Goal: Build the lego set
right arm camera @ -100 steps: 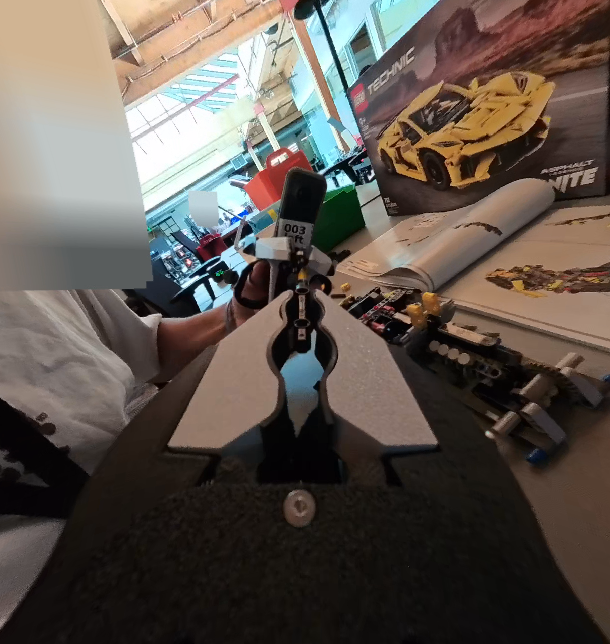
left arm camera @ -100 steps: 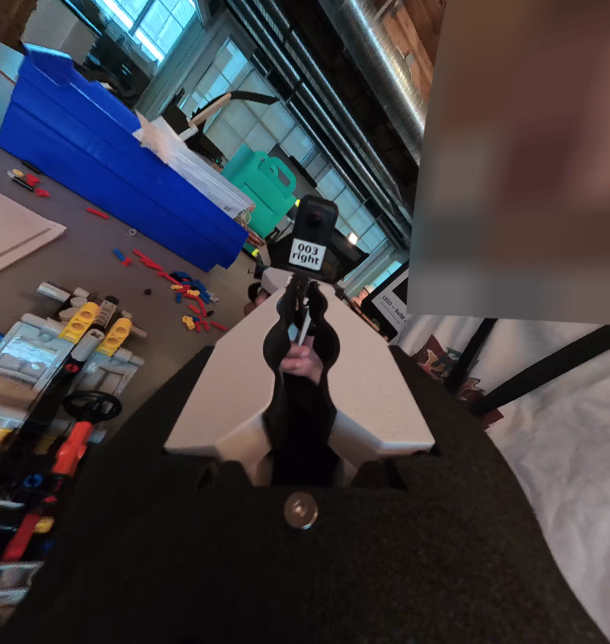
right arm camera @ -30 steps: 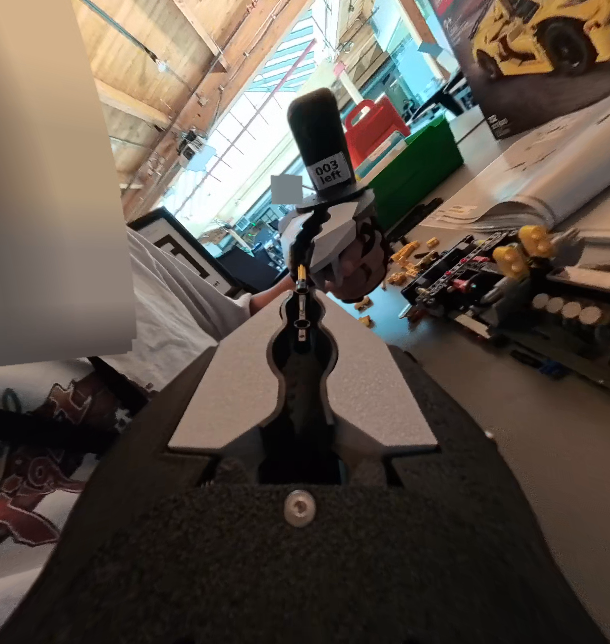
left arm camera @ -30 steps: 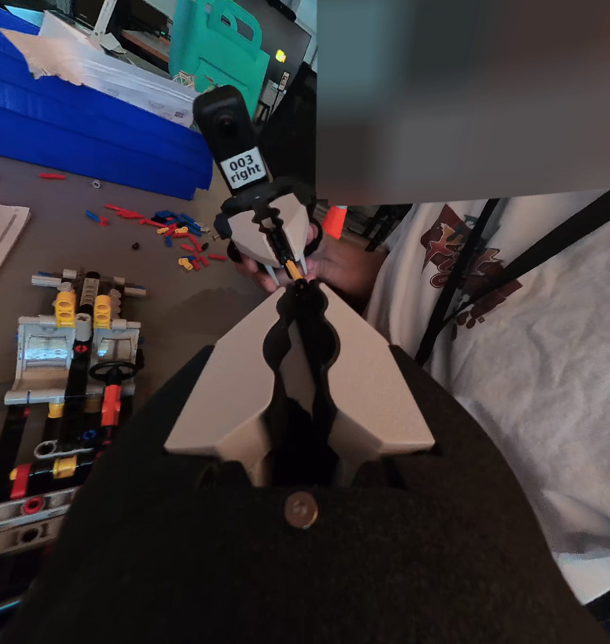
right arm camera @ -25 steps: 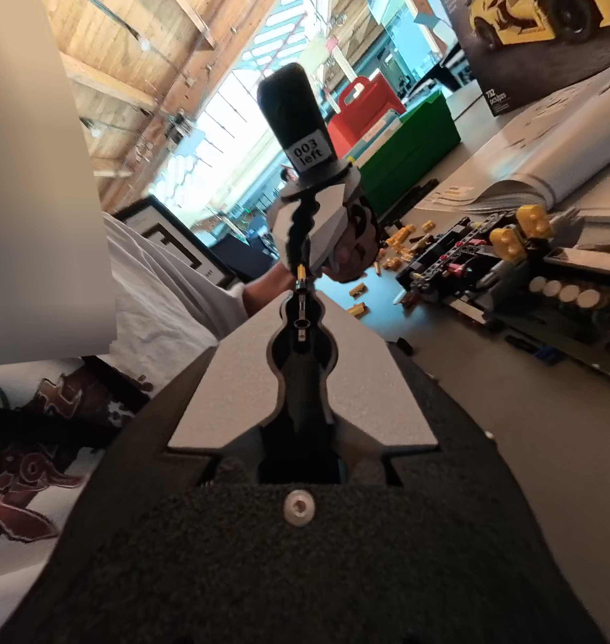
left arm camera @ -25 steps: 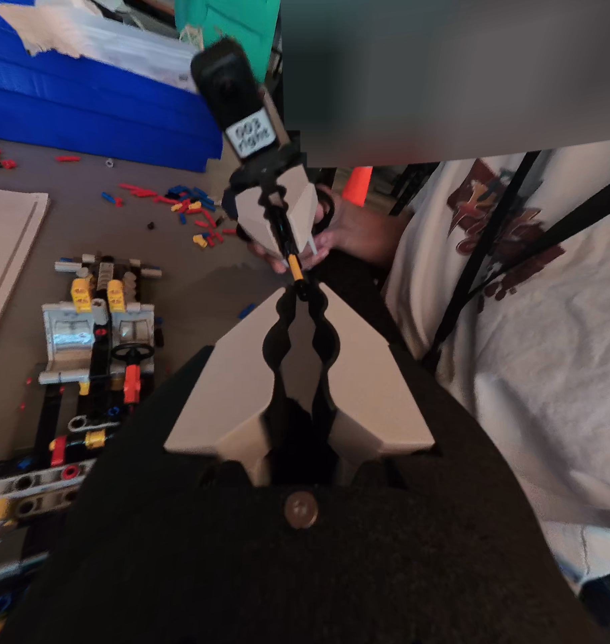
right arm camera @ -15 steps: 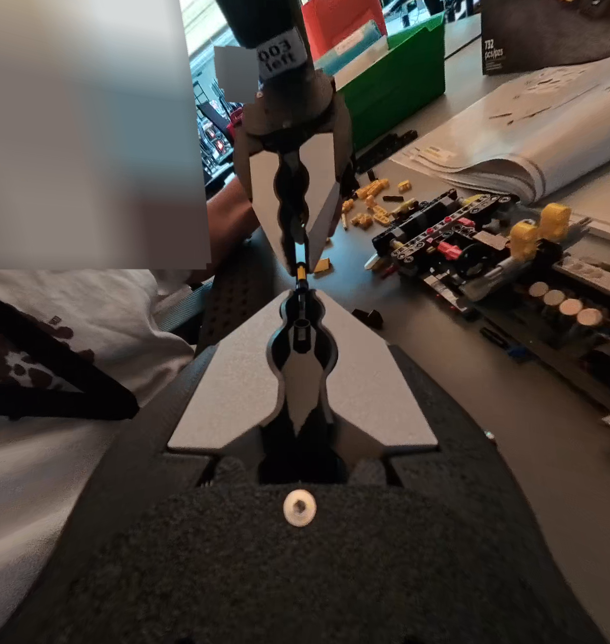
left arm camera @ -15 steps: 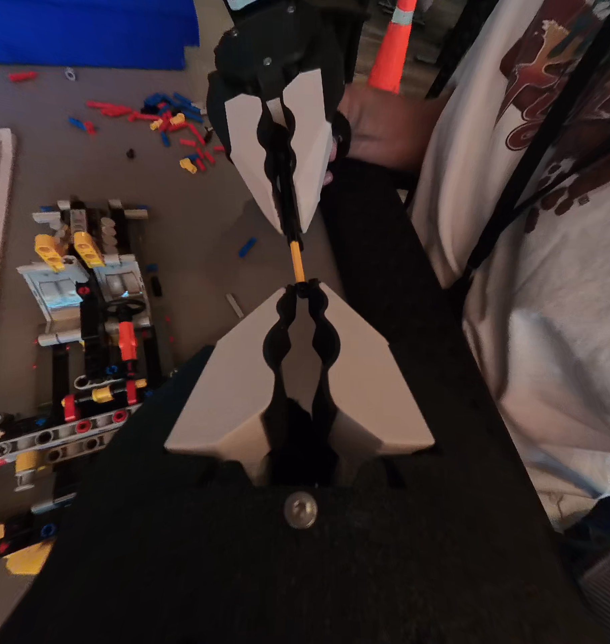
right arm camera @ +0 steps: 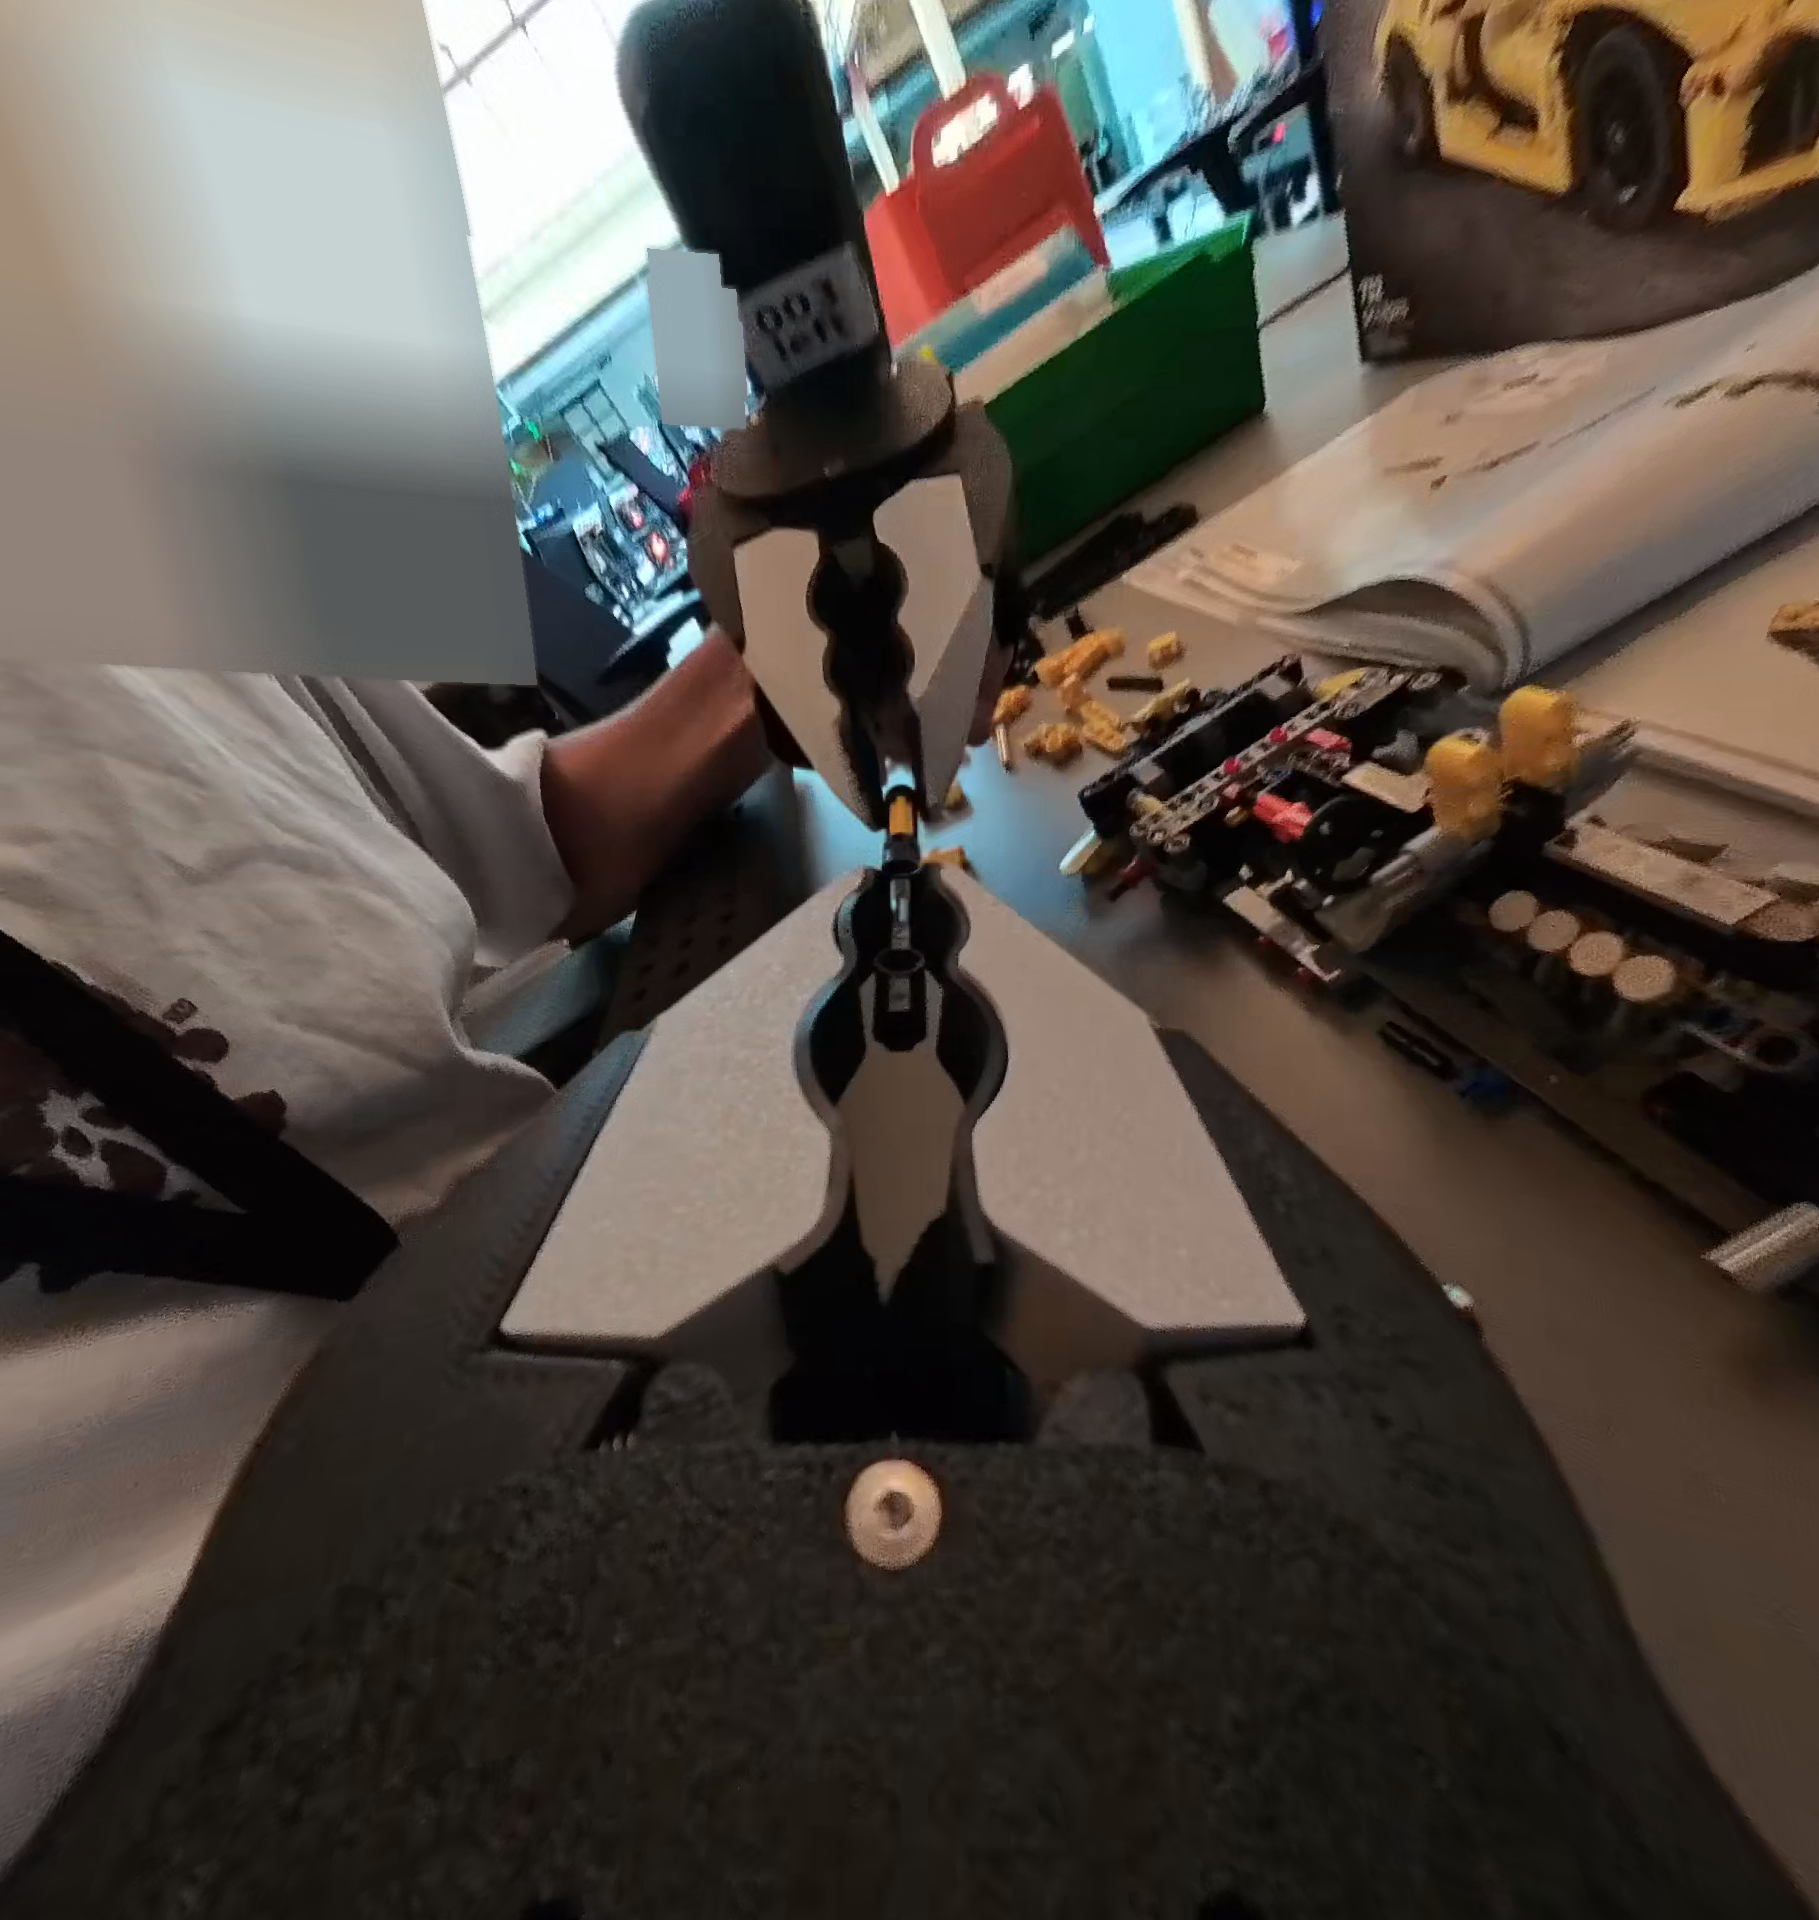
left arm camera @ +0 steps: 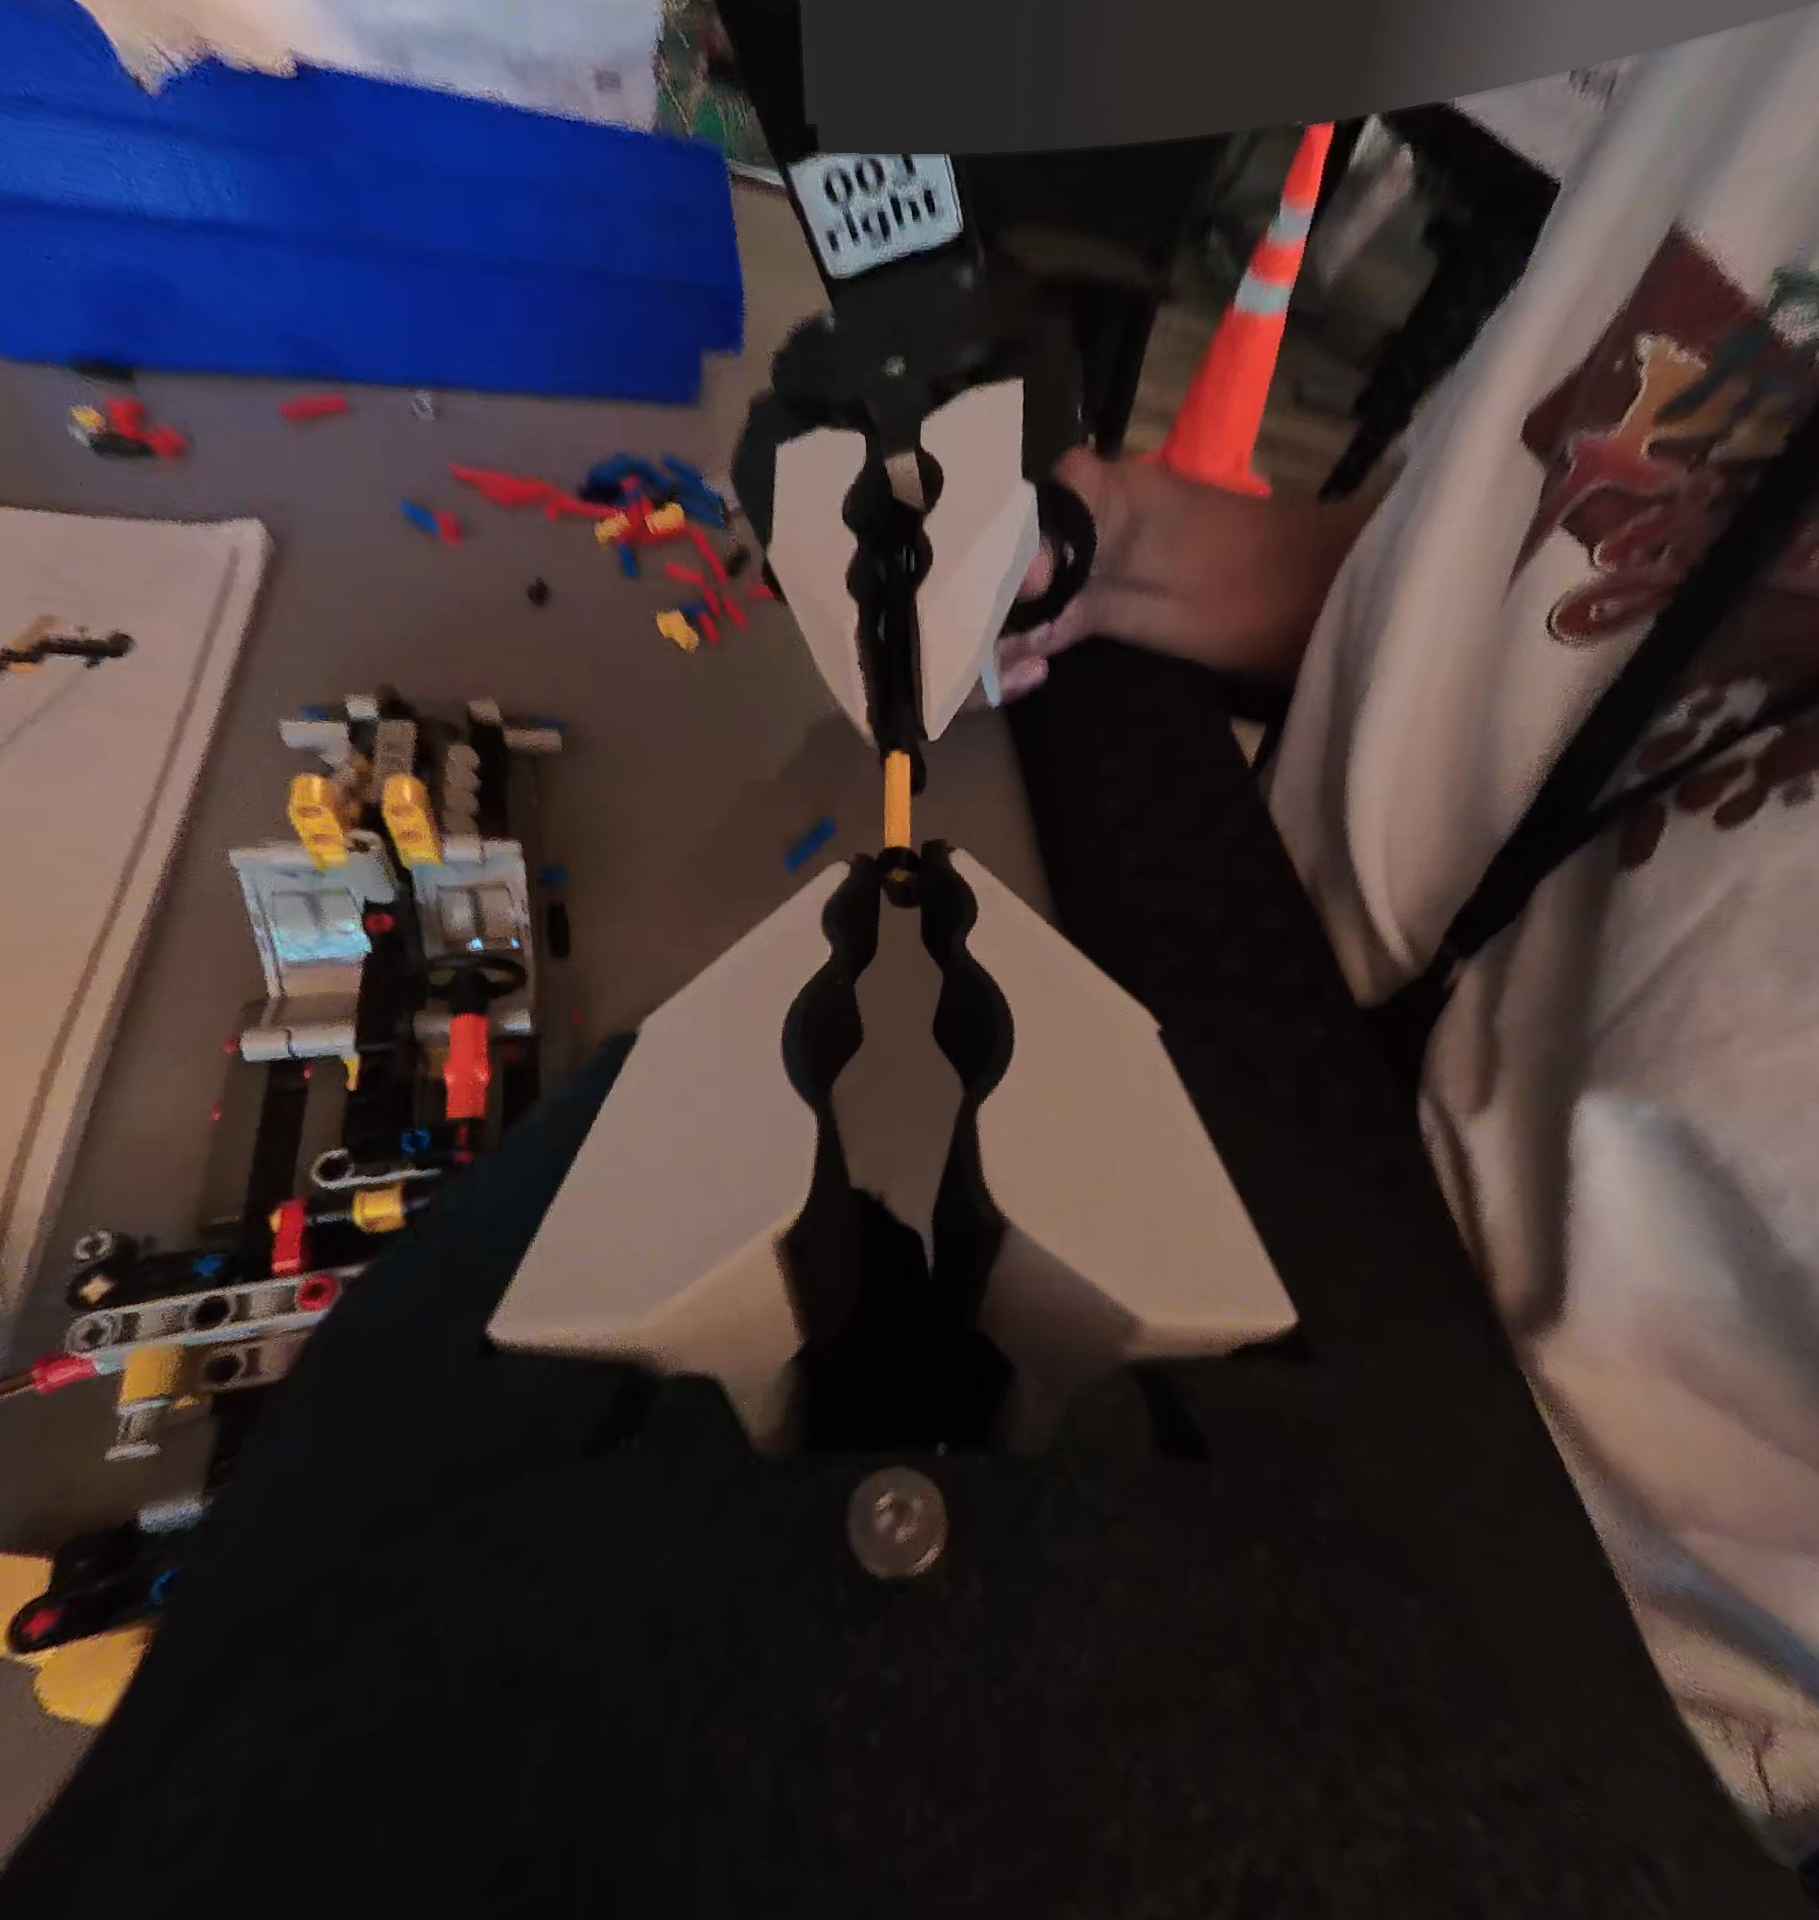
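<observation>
My left gripper (left arm camera: pixel 897 878) and my right gripper (right arm camera: pixel 900 888) meet tip to tip over the table's near edge. A thin yellow axle (left arm camera: pixel 897 816) bridges the gap between them. The left gripper is shut on one end of the axle, where a small black ring sits. The right gripper (left arm camera: pixel 894 727) is shut on a slim black lego piece (right arm camera: pixel 897 987) that the axle runs into. In the right wrist view the axle (right arm camera: pixel 899 812) sticks out of the left gripper (right arm camera: pixel 889 800). The half-built car chassis (left arm camera: pixel 396 935) lies on the table; it also shows in the right wrist view (right arm camera: pixel 1352 821).
An open instruction booklet (right arm camera: pixel 1456 561) and the set's box (right arm camera: pixel 1611 156) lie behind the chassis. Loose red, blue and yellow pieces (left arm camera: pixel 656 520) lie near a blue bin (left arm camera: pixel 313 260). Small yellow pieces (right arm camera: pixel 1081 686) lie before a green bin (right arm camera: pixel 1123 416). The person's white shirt (left arm camera: pixel 1611 935) is close by.
Both grippers have tipped down from pointing up into the room to pointing over the table. They stay joined by the part, and more yellow axle shows between the tips than a second ago.
</observation>
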Available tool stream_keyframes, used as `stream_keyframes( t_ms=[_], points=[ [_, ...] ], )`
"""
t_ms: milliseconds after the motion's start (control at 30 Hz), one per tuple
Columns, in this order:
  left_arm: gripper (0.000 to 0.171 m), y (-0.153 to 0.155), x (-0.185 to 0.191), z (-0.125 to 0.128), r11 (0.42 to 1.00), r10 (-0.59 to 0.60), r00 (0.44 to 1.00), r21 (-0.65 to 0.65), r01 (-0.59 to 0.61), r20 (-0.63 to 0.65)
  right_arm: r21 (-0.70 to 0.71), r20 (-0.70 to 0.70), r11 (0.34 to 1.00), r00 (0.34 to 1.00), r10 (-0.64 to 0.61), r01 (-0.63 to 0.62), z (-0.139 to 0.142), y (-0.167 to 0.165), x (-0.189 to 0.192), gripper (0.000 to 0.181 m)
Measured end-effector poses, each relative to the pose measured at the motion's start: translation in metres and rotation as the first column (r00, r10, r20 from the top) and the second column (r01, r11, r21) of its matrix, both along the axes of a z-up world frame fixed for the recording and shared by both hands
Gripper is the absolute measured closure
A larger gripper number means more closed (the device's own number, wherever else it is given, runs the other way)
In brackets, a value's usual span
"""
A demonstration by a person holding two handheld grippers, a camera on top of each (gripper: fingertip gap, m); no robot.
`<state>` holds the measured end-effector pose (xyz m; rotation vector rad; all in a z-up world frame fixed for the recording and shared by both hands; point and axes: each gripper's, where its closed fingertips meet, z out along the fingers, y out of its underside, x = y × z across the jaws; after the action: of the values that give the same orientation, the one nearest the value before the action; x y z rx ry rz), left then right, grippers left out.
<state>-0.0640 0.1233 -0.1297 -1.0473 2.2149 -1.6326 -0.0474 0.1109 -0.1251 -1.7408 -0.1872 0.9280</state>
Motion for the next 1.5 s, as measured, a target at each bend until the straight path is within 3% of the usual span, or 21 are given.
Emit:
stream_keyframes(
  t_ms=[533,667,733,800,1100,1500],
  points=[
    [0.167,-0.008,-0.006,0.012,0.998,-0.02,0.997,-0.053,0.024,0.08,0.067,-0.022,0.997,0.999,0.031,-0.029,0.012,-0.005,-0.007,0.175],
    [0.164,-0.022,-0.005,-0.002,0.999,-0.049,0.997,0.011,0.049,0.057,0.021,0.088,0.996,0.993,0.082,-0.085,-0.004,-0.002,-0.025,0.175],
    [0.165,-0.023,-0.005,0.007,0.998,-0.05,0.996,-0.032,0.052,0.073,0.056,0.02,0.995,0.996,0.083,-0.084,0.007,-0.002,-0.023,0.175],
    [0.164,-0.023,-0.005,0.002,0.999,-0.045,0.997,0.006,0.045,0.067,0.041,0.044,0.996,0.996,0.082,-0.084,0.002,-0.002,-0.023,0.175],
    [0.165,-0.017,-0.004,0.013,0.997,-0.011,0.998,-0.076,0.016,0.058,0.058,-0.033,0.996,0.997,0.063,-0.061,0.011,-0.002,-0.016,0.176],
    [0.166,-0.02,-0.002,0.014,0.999,-0.008,0.994,-0.045,0.014,0.11,0.075,-0.043,0.995,0.997,0.066,-0.063,0.014,-0.005,-0.016,0.176]
  ],
)
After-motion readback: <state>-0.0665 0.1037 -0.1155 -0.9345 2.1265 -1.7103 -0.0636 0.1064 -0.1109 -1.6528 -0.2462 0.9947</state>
